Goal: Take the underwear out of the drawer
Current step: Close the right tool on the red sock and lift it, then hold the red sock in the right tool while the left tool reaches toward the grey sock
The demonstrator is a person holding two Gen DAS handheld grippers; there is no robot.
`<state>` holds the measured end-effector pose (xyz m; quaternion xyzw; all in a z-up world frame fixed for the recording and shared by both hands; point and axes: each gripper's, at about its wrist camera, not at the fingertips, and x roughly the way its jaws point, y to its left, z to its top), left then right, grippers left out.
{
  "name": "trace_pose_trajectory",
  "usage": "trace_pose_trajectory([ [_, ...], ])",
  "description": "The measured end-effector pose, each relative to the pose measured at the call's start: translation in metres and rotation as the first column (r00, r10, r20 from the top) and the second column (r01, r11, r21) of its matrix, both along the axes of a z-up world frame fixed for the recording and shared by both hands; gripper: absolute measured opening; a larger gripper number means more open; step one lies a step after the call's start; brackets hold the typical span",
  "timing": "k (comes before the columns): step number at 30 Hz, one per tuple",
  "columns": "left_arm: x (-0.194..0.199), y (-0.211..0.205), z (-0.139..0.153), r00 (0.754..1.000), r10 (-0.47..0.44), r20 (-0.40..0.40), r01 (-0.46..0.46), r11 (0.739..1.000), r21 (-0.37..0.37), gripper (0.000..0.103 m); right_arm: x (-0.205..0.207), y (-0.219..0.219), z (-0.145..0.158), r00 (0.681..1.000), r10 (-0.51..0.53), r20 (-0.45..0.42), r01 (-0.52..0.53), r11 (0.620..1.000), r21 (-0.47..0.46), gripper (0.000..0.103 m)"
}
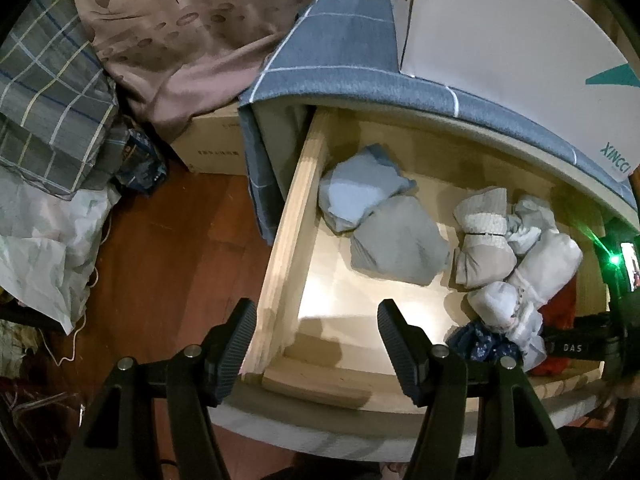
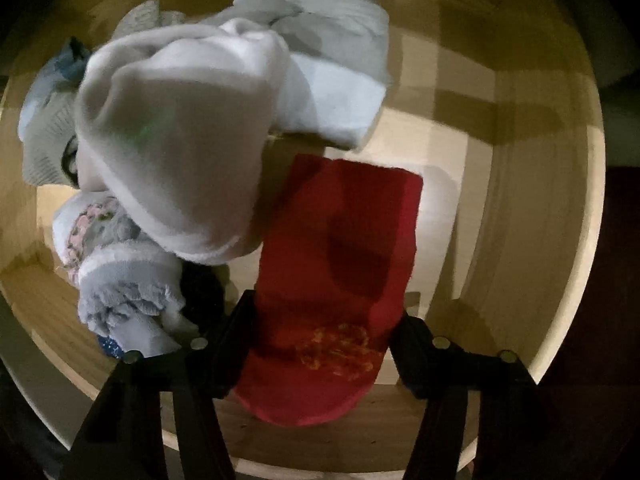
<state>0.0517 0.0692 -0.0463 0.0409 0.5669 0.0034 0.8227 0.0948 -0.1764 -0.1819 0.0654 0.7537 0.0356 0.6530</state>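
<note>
The wooden drawer stands pulled out, with several rolled underwear pieces inside. On the left lie a light blue bundle and a grey one. On the right are a beige piece with a lace band, a white roll and a red pair. My left gripper is open and empty over the drawer's front left corner. My right gripper points down into the drawer. The flat red underwear lies between its fingers and reaches both, unbunched. A white bundle sits just beyond.
A blue checked cloth covers the cabinet top, with a white box on it. Left of the drawer are the brown floor, a cardboard box, bedding and a white bag. A lace-trimmed floral roll lies left of the right gripper.
</note>
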Motion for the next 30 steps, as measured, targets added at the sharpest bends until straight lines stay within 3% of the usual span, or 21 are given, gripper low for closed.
trace_pose_trajectory([
  [5,0.001,-0.004,-0.004,1.000,-0.015,-0.022,0.015,1.000,0.008,0.065,-0.013,-0.004,0.008,0.998,-0.031,0.049,0.031,1.000,0.004,0.042],
  [8,0.002,-0.007,-0.008,0.998,-0.030,-0.047,0.030,1.000,0.006,0.065,-0.020,-0.012,0.020,0.992,-0.089,0.094,0.087,0.996,0.018,0.041],
  [11,0.004,-0.006,-0.012,0.997,-0.026,-0.069,0.026,1.000,-0.009,0.065,-0.031,-0.021,0.033,0.970,-0.205,0.133,0.191,0.975,0.111,0.041],
  [13,0.005,-0.004,-0.014,0.996,-0.017,-0.087,0.015,1.000,-0.027,0.065,-0.042,-0.023,0.040,0.957,-0.248,0.150,0.230,0.965,0.126,0.041],
  [23,0.009,0.010,-0.016,0.991,0.061,-0.117,-0.071,0.994,-0.088,0.065,-0.059,-0.039,0.067,0.927,-0.255,0.276,0.227,0.965,0.131,0.041],
  [30,0.027,-0.004,-0.012,0.997,0.011,-0.072,-0.019,0.993,-0.116,0.065,-0.062,-0.070,0.076,0.922,-0.285,0.262,0.239,0.952,0.193,0.041],
])
